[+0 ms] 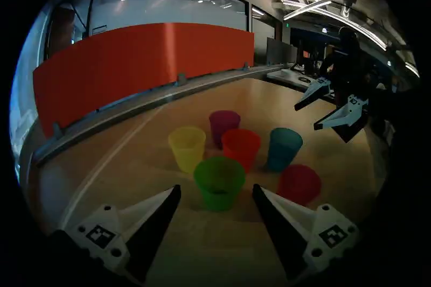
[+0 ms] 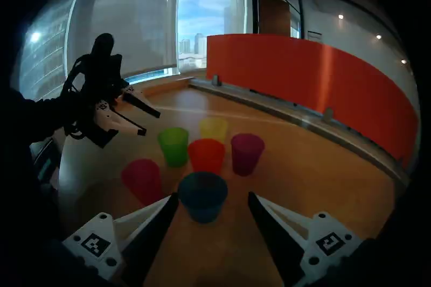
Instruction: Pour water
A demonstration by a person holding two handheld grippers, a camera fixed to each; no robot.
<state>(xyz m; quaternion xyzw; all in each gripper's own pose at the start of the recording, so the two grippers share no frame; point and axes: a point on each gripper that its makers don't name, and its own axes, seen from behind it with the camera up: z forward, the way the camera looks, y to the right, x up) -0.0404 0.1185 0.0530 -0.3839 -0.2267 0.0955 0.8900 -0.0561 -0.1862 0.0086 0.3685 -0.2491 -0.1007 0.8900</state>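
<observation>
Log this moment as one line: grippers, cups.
left gripper: open, facing green cup | right gripper: open, facing teal cup | no cup held | table: yellow cup, purple cup, orange cup, pink cup upright too

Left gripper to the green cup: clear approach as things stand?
Probably yes. The left gripper has its jaws open, and the green cup stands nearest, centred between them with nothing in front. The orange-red cup close behind limits depth.
</observation>
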